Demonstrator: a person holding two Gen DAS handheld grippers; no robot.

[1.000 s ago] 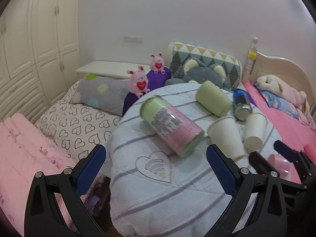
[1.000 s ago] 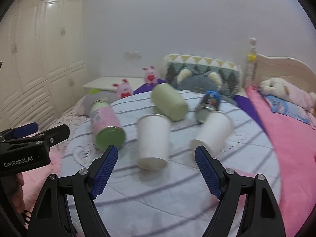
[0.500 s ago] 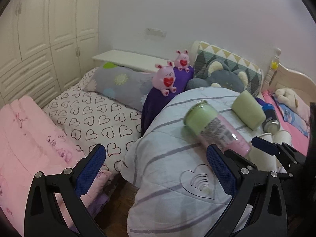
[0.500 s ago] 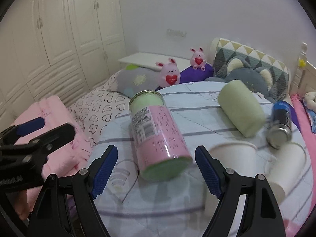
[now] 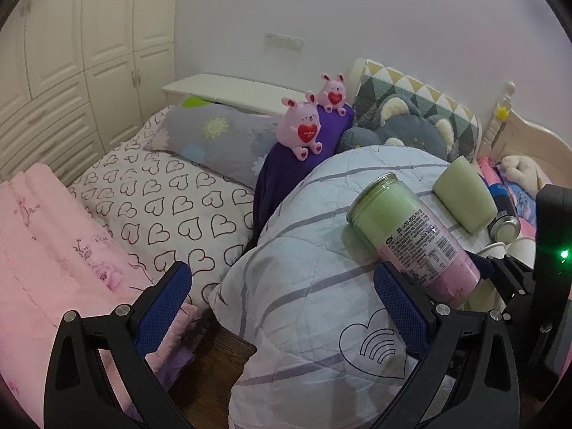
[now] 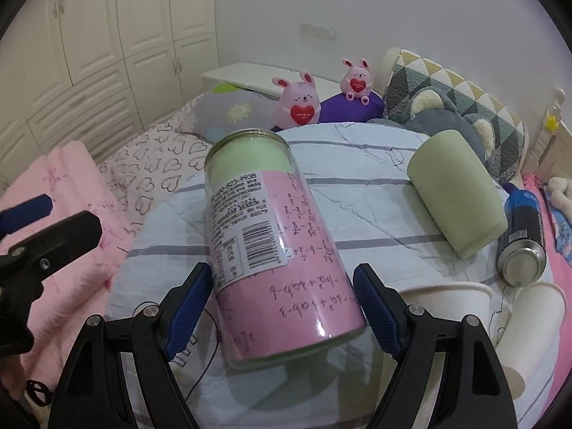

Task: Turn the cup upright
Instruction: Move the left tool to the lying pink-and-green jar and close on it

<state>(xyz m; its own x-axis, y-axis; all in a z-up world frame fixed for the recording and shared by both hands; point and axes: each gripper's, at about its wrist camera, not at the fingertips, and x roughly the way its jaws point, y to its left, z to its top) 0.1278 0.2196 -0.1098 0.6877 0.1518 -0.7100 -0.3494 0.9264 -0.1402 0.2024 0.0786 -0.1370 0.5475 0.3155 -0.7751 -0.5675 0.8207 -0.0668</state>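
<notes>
Surface: round table under a striped quilt (image 6: 357,214), standing beside the bed.
Target cup: glass cup (image 6: 271,250) (image 5: 411,236), pink-and-green, printed label, lying on its side. Sits on the left half of the quilt, near the front edge. Mouth end points at the far edge, base end faces the right camera.
Right gripper (image 6: 282,309): jaws spread wide, one on each side of the cup's base end. Left blue pad (image 6: 186,307) close to the glass, right pad clear of it. Contact on the left pad: cannot tell. Not clamped on anything.
Left gripper (image 5: 282,307): jaws wide apart, nothing between them. Hangs over the left edge of the quilt, where it drops to the wood floor. Its right finger sits just in front of the cup's base in that view.
Green cup (image 6: 457,193): matte, on its side, right of the glass cup, towards the far right edge.
Can (image 6: 522,236): blue-black, on its side, at the right edge, just beside the green cup.
Paper cups: two white ones, both on their sides near the front right edge; nearer one (image 6: 447,296), other (image 6: 529,321) further right.
Background: two pink bunny toys (image 6: 298,102) on a purple cushion past the far edge; heart-print bedding (image 5: 161,196) to the left.
</notes>
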